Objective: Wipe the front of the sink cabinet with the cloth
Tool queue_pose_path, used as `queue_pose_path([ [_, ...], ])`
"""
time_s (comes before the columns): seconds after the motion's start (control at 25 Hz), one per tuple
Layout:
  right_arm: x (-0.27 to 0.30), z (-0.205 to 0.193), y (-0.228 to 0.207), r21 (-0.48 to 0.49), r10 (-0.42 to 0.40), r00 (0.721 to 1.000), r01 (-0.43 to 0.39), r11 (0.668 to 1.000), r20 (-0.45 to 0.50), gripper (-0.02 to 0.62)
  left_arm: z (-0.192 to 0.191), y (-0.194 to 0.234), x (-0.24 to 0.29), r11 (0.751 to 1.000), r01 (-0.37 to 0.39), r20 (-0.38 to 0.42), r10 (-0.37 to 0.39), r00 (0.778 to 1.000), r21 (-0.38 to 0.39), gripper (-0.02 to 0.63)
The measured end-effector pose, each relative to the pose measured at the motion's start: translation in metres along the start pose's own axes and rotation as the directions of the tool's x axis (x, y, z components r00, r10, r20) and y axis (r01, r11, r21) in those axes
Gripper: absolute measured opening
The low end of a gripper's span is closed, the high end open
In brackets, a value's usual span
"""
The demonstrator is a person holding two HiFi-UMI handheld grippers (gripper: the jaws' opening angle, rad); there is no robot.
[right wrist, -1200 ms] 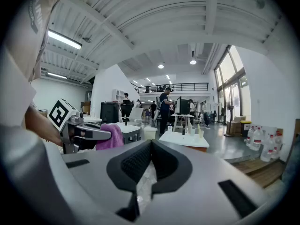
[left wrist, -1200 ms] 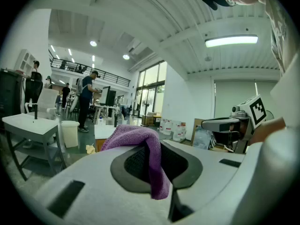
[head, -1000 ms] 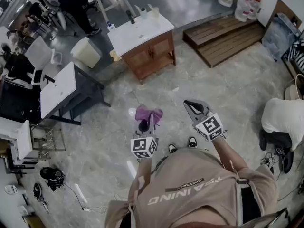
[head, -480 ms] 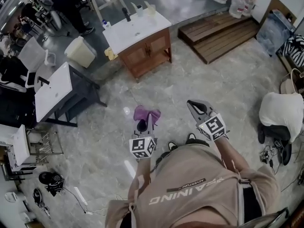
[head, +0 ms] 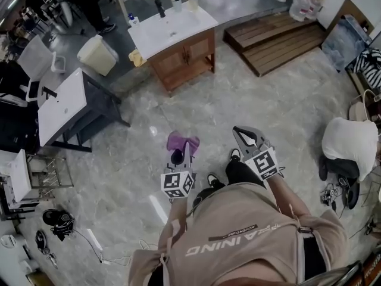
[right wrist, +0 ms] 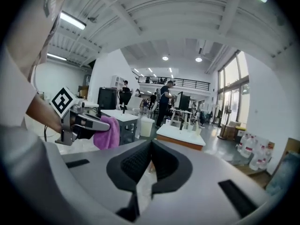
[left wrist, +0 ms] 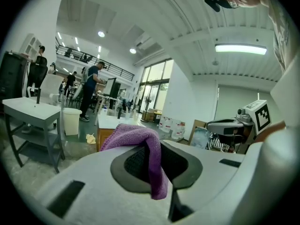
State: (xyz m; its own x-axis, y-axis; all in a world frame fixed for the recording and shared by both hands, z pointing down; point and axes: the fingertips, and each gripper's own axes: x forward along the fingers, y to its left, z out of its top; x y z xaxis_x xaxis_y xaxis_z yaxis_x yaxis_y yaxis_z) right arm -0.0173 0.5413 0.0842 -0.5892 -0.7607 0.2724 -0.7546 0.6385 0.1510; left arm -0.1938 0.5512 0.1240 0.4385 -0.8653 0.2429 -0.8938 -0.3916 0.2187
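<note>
The person has stepped toward the sink cabinet [head: 181, 55] but is still well short of it. The left gripper [head: 184, 152] clenches the purple cloth [head: 178, 140]; the right gripper [head: 240, 133] is closed on nothing.

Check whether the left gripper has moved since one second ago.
Yes, slightly. In the head view the gap between the left gripper with its cloth and the sink cabinet is a little wider than before; the view shifted too.

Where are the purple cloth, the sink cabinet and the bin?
purple cloth [head: 187, 140], head view, its bunched middle.
sink cabinet [head: 184, 55], head view, its wooden front.
bin [head: 98, 54], head view, its pale side.
</note>
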Motion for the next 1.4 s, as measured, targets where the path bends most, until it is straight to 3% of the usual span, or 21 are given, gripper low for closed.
queue_pose_path([
  [0.2,0.022,0.007,-0.016,0.092,0.036,0.998,-0.042,0.995,0.060,0.011,0.012,-0.004,0.027,1.000,0.004,-0.006,-0.004,1.000,0.020,0.037],
  [0.36,0.043,0.015,-0.044,0.052,0.044,0.995,-0.048,0.997,0.087,0.011,0.028,-0.001,0.062,0.999,-0.008,-0.006,0.008,1.000,0.044,0.037],
  [0.76,0.091,0.010,-0.171,0.115,0.043,0.991,-0.058,0.992,0.130,0.011,0.076,-0.009,0.172,0.995,-0.060,0.008,0.060,0.998,0.085,0.037],
  [1.12,0.132,-0.008,-0.229,0.123,0.124,0.985,-0.139,0.983,0.122,0.011,0.076,-0.014,0.236,0.992,-0.115,-0.042,0.117,0.992,0.061,0.037],
  [1.32,0.143,-0.017,-0.250,0.155,0.116,0.986,-0.134,0.979,0.117,0.011,0.071,-0.016,0.256,0.991,-0.118,-0.064,0.122,0.990,0.056,0.037],
  [1.4,0.151,-0.018,-0.254,0.126,0.121,0.987,-0.134,0.983,0.103,0.011,0.073,-0.011,0.263,0.991,-0.120,-0.063,0.123,0.990,0.055,0.037],
])
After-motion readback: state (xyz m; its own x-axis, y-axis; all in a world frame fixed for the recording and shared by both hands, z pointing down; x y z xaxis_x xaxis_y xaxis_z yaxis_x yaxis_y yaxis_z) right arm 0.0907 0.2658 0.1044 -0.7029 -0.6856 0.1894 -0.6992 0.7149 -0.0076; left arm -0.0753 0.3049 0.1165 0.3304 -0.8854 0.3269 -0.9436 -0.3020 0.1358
